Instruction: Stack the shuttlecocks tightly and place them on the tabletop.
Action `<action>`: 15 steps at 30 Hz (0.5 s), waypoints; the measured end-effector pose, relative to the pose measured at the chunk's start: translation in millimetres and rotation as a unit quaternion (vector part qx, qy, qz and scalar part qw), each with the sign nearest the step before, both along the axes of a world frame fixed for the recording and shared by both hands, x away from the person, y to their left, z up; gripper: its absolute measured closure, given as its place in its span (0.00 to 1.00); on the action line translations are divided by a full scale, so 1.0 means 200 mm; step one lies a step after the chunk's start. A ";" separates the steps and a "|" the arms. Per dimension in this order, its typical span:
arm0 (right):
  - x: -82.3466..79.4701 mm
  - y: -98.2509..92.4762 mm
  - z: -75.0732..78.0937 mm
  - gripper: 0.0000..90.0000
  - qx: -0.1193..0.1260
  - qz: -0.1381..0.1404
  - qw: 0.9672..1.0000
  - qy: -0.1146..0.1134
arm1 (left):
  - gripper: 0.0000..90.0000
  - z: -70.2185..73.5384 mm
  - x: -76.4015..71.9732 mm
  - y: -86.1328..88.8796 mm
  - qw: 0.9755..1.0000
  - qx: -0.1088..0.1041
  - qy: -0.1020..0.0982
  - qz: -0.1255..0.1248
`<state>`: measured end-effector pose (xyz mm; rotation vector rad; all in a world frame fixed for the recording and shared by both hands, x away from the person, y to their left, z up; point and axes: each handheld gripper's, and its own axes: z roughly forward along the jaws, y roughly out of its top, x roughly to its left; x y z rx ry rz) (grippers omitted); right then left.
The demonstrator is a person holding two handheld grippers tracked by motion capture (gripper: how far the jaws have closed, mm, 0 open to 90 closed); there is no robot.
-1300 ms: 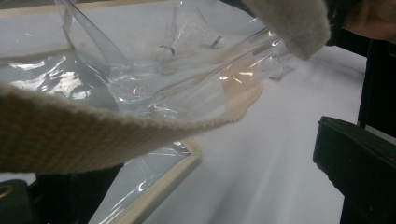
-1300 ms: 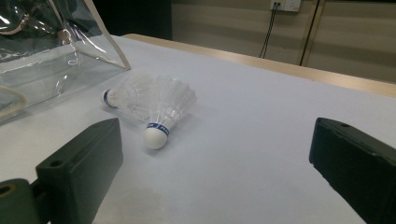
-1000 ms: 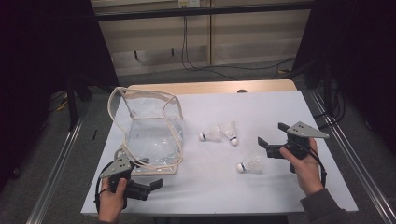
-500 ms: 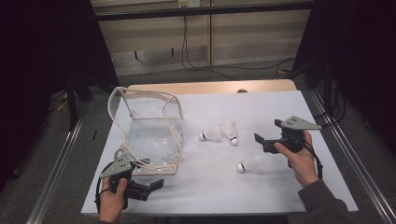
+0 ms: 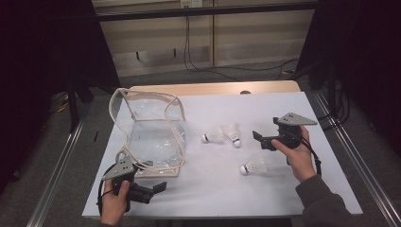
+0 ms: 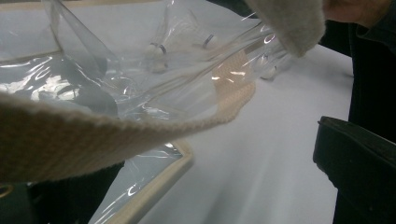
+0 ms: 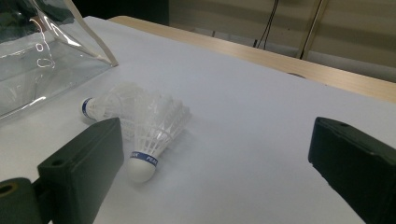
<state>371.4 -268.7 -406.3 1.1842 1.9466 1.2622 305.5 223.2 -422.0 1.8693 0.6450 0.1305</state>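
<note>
- Right gripper sits near the right edge of the table, jaws wide apart, nothing between them. It points at the shuttlecock pair lying mid-table, just right of the clear bag.
- In the right gripper view the nearer shuttlecock lies on its side, cork toward the camera, feathers touching the 2nd shuttlecock behind it. Risk: closing on the skirt crushes the feathers, or the jaws drag both at once. Better to take it by the cork end.
- The cork is round and the table cloth is smooth, so if one jaw touches first the shuttlecock likely rolls or spins off line.
- 3rd shuttlecock lies apart, closer to the front edge, just below the right hand. A sleeve or the cable could sweep it toward that edge on the reach.
- Left gripper is at the front left corner of the table, by the bag's front rim. The left gripper view shows the bag's woven trim draped across the left jaw and the right jaw standing well apart from it; looks open, trim resting there rather than pinched, but the left jaw is mostly hidden.
- Risk there: no firm hold means the bag's mouth sags or the bag slides when a shuttlecock is pushed in. The film is floppy and the opening may fold shut.
- The bag's rim stands tall on the right-hand side, so a low approach could catch it and tip the bag.
</note>
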 end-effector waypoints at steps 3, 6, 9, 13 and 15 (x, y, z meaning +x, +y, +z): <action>0.02 0.01 0.00 0.03 -0.003 0.001 1.000 0.001 | 0.02 0.00 0.00 0.00 1.000 -0.002 0.000 0.001; 0.03 0.03 0.01 0.03 -0.003 0.001 1.000 0.003 | 0.02 0.00 0.00 0.00 1.000 -0.003 0.001 0.001; 0.05 0.04 0.01 0.03 -0.003 0.000 1.000 0.007 | 0.02 0.00 0.00 0.00 1.000 -0.002 0.000 0.001; 0.07 0.05 0.01 0.03 -0.005 0.002 1.000 0.007 | 0.02 0.00 0.00 0.00 1.000 -0.002 0.000 0.001; 0.07 0.05 0.01 0.03 -0.002 0.003 1.000 0.009 | 0.02 0.00 0.00 0.00 1.000 -0.001 0.000 -0.001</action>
